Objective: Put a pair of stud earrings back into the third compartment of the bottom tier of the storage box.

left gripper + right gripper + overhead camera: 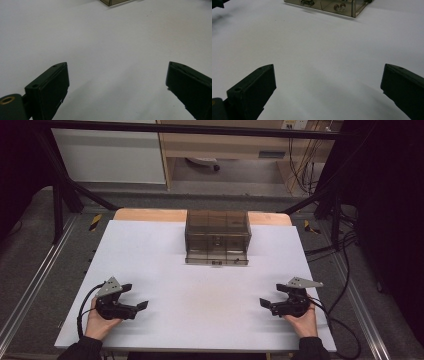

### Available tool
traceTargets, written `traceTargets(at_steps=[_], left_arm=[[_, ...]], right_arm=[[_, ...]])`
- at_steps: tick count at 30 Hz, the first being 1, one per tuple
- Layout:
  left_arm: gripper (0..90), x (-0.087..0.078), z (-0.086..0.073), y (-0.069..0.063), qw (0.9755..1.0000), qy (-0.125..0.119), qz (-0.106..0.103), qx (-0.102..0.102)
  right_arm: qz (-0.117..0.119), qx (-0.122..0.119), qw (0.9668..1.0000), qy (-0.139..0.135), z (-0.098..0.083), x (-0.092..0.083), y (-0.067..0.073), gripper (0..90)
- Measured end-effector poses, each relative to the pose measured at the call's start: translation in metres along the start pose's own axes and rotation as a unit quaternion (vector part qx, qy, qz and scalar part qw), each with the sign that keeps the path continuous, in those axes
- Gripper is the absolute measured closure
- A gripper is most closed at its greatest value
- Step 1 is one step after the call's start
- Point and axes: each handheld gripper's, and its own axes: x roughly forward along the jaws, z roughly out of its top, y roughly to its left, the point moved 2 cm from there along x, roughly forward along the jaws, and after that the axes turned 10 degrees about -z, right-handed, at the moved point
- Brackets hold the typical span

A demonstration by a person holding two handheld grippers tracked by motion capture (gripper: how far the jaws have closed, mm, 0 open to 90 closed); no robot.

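My left tongs (136, 296) and right tongs (272, 295): both wide, empty, near counter (210, 285) front corners. Drawer box (218, 236) at far edge, drawer partly out, untouched; all handling apparently remains.

Lab, black frame (200, 129), loose cables (345, 250), floor rails (30, 285)
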Motion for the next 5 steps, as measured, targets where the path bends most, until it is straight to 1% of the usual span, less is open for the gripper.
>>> traceTargets(at_steps=[5], left_arm=[[4.5, 0.0000, 0.0000, -0.0003, 1.0000, 0.000, 0.000, 0.000]], right_arm=[[0.003, -0.002, 1.0000, 0.002, -0.0038, -0.0017, -0.0017, 0.6]])
